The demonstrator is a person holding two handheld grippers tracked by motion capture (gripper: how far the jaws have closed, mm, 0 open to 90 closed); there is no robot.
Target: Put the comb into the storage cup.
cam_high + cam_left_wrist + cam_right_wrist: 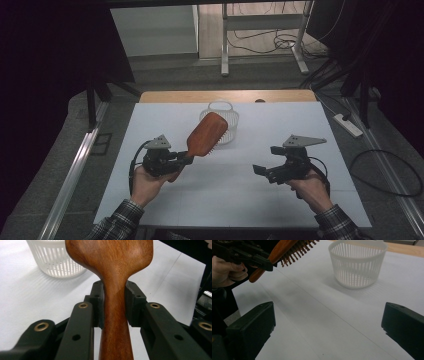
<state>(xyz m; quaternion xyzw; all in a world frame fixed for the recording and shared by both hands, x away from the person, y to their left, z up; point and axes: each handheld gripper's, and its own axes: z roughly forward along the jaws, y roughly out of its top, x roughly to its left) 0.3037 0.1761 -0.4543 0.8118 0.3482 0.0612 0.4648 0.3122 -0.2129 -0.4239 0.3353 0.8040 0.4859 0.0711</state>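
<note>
Lab: dark curtains point(55, 45), floor cables point(265, 42)

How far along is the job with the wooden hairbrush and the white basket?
Done: the left gripper has the brown wooden hairbrush clamped by its handle, lifted off the white table. In hand: the brush head hangs beside the white slatted plastic basket. Left: probably placing it inside. The right gripper is open, holding nothing.
</note>
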